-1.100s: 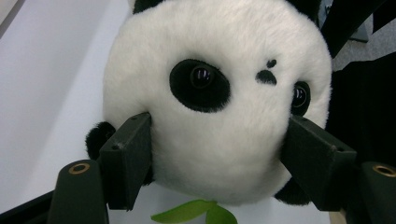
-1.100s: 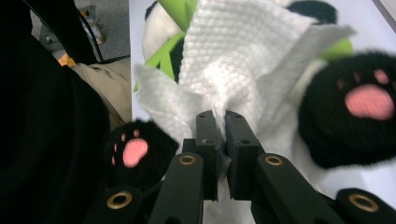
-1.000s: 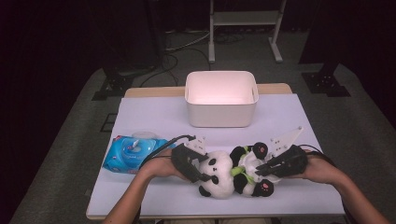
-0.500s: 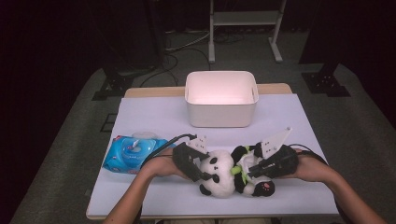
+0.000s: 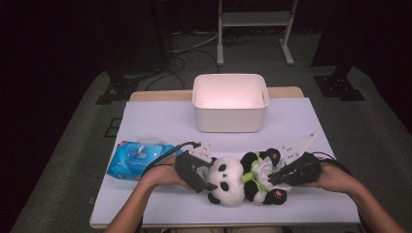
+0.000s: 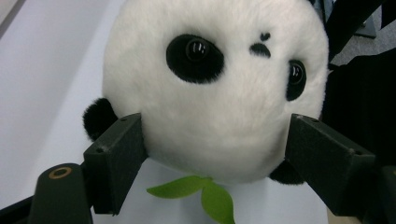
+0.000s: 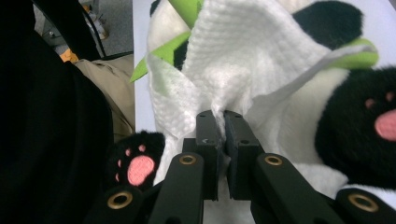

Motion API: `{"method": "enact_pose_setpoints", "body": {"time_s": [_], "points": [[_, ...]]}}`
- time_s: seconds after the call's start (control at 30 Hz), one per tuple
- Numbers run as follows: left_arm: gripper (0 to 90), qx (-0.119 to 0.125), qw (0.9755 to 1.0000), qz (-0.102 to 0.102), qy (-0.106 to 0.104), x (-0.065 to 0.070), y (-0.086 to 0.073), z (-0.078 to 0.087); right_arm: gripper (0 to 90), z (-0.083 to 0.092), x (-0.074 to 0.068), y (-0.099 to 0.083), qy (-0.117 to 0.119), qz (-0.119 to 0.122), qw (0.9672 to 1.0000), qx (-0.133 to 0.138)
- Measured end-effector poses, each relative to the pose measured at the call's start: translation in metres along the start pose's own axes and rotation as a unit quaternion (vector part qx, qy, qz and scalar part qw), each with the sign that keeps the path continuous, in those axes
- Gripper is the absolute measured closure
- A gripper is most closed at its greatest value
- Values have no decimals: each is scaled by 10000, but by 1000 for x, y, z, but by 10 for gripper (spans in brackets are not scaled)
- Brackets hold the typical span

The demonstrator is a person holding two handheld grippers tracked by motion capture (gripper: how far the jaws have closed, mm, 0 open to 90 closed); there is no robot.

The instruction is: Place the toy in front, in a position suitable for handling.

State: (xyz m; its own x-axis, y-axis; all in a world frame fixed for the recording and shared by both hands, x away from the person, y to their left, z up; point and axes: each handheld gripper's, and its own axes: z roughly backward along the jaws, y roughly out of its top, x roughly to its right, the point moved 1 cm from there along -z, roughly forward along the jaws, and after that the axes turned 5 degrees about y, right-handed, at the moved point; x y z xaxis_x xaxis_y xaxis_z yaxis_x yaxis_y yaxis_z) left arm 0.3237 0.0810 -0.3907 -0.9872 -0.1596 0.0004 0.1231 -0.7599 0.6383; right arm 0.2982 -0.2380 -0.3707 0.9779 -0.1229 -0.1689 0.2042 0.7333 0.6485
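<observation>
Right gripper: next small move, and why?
Probably drag the white wipe a short way across the panda's belly. The right gripper is shut on a pinch of it, and the left gripper brackets the panda's head, jaws just opening.

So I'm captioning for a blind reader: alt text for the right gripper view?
The right gripper pinches a white wipe between its shut black fingers, held against a plush panda's belly, with black paws and green leaves around.

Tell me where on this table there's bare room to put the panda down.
Free: the white table cover left of the bin, above the wipes pack; also right of the bin, toward the far right corner. Crowded: the near middle, around the panda and both hands.
</observation>
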Motion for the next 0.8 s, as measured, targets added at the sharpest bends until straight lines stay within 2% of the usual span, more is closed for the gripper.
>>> {"method": "enact_pose_setpoints", "body": {"time_s": [0.07, 0.17, 0.3, 0.43, 0.5, 0.6, 0.7, 0.77, 0.8], "points": [[198, 37, 10000, -10, 5, 1, -1, -2, 844, 1, 0, -3, 12, -50, 10000, 39], [257, 125, 9999, -8, 41, 1, 0, -8, 845, 1, 1, -5, -4, -63, 10000, 76], [275, 185, 9998, 78, -31, 1, 6, -14, 846, 5, 5, -9, -71, -153, 9998, 88], [280, 241, 9997, 63, -82, 2, 16, -20, 846, 12, 12, -19, -149, -302, 9992, 211], [288, 223, 9997, 80, -38, 1, 21, -24, 845, 17, 16, -24, -198, -398, 9985, 315], [288, 235, 9997, 115, -10, 0, 24, -28, 845, 20, 16, -24, -185, -419, 9979, 459], [289, 212, 9997, 98, 23, -1, 28, -30, 845, 24, 10, -18, -197, -301, 9978, 556], [288, 197, 9998, 77, 63, -1, 31, -32, 844, 26, 5, -12, -226, -129, 9983, 530], [288, 198, 9998, 51, 66, 0, 32, -33, 844, 26, 5, -12, -226, -129, 9983, 530]]}}
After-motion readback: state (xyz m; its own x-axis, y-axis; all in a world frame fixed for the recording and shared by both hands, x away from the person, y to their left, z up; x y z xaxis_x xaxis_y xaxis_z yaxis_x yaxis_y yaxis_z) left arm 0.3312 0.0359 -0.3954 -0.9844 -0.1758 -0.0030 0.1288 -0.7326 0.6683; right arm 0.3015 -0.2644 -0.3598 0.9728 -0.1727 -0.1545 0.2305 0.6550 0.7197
